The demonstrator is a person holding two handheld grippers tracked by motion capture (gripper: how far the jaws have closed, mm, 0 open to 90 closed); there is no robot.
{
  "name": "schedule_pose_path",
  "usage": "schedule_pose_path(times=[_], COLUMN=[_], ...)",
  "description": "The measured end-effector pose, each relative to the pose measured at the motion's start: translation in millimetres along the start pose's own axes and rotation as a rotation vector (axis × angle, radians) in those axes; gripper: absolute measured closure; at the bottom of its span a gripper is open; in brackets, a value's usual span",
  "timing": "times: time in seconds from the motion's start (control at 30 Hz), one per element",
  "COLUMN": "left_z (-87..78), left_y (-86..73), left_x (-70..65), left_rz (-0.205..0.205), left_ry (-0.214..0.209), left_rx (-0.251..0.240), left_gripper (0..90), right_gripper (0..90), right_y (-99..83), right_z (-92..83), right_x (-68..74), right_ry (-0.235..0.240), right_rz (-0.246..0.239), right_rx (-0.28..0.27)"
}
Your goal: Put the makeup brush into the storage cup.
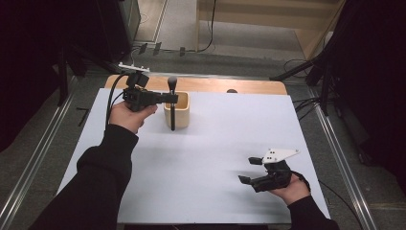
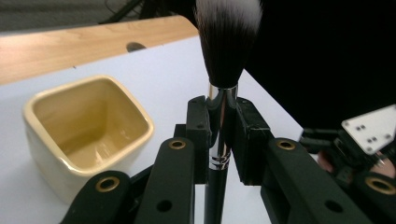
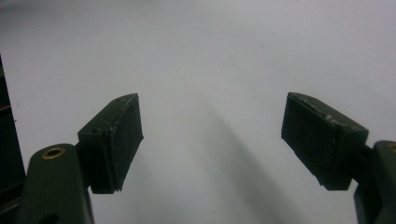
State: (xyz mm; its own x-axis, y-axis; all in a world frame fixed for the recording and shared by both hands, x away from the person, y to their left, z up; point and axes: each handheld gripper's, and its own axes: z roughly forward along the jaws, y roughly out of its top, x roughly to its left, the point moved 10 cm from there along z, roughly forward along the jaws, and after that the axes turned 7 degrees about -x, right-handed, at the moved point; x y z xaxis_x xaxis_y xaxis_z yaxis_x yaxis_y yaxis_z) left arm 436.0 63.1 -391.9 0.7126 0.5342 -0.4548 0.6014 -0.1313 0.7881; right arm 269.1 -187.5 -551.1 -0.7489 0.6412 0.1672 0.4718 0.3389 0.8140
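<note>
Dark sleeves come in from the near edge of the white table [image 1: 206, 201], one hand on each gripper. Up at the far left, the makeup brush [image 1: 172, 103] stands upright in front of the cream square cup [image 1: 183, 116], bristles up, its handle hanging down across the cup's near wall. From above it is hard to say whether the handle's tip touches the table.

And the left gripper [image 1: 173, 98] has it! Its jaws are clamped on the brush just below the shiny metal ferrule, and in the left gripper view the brush [image 2: 223, 93] rises straight between the black pads with the cup [image 2: 84, 135] open and hollow just to the left.

Over at the near right, the right gripper [image 1: 249, 170] sits low over the bare white surface, well apart from the cup. Its jaws are spread wide, and in the right gripper view only plain table [image 3: 210, 60] lies between the pads [image 3: 116, 140].
</note>
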Motion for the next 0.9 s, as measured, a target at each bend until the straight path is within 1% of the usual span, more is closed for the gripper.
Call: schedule_pose_path(times=[0.03,0.07,0.1,0.13,0.17,0.3,0.43,0.47,0.6,0.63,0.67,0.7,0.83,0.87,0.9], left_z=[0.8,1.6,2.4,3.4,4.4,8.6,11.3,11.6,12.2,11.9,12.2,12.3,13.5,14.3,15.5], left_y=[2.6,5.8,7.7,10.3,11.7,16.3,20.4,22.5,28.5,30.0,31.9,33.3,38.7,40.1,41.0], left_x=[1.6,4.0,4.7,6.7,7.2,13.0,15.0,16.4,20.9,21.9,21.9,23.0,25.5,27.1,27.8], left_rz=[0.003,0.021,0.020,0.028,0.028,0.059,0.069,0.077,0.091,0.108,0.110,0.122,0.143,0.154,0.155], left_ry=[0.013,0.035,0.043,0.059,0.063,0.129,0.153,0.170,0.199,0.208,0.214,0.219,0.236,0.247,0.251], left_rx=[-0.010,-0.023,-0.032,-0.048,-0.058,-0.104,-0.129,-0.139,-0.162,-0.168,-0.179,-0.178,-0.194,-0.193,-0.193], left_gripper=[78.8,78.8,78.8,78.8,78.8,78.8,78.9,78.8,78.8,78.8,78.8,78.8,78.8,78.8,78.8], right_gripper=[21.4,21.4,21.4,21.4,21.4,21.4,21.4,21.4,21.4,21.5,21.5,21.4,21.4,21.5,21.4], right_y=[0.0,0.1,0.1,0.1,0.1,0.3,0.4,0.4,0.3,0.4,0.4,0.0,0.2,0.2,0.2], right_z=[-0.1,0.0,0.0,0.0,-0.1,-0.2,-0.4,-0.4,-0.1,-0.1,-0.3,-0.4,0.2,0.2,0.2], right_x=[-0.2,-0.3,-0.3,-0.3,-0.1,0.2,0.5,0.6,0.9,0.8,0.8,0.9,1.1,1.3,1.2], right_ry=[-0.001,0.000,-0.001,-0.001,-0.001,0.000,0.001,0.001,0.003,0.003,0.004,0.003,0.005,0.005,0.005], right_rz=[0.000,0.001,0.001,0.001,-0.001,-0.001,-0.003,-0.003,-0.005,-0.007,-0.007,-0.005,-0.008,-0.008,-0.008], right_rx=[0.000,-0.001,-0.001,-0.001,0.000,0.000,0.000,0.000,0.000,-0.001,-0.001,0.002,0.001,0.001,0.002])
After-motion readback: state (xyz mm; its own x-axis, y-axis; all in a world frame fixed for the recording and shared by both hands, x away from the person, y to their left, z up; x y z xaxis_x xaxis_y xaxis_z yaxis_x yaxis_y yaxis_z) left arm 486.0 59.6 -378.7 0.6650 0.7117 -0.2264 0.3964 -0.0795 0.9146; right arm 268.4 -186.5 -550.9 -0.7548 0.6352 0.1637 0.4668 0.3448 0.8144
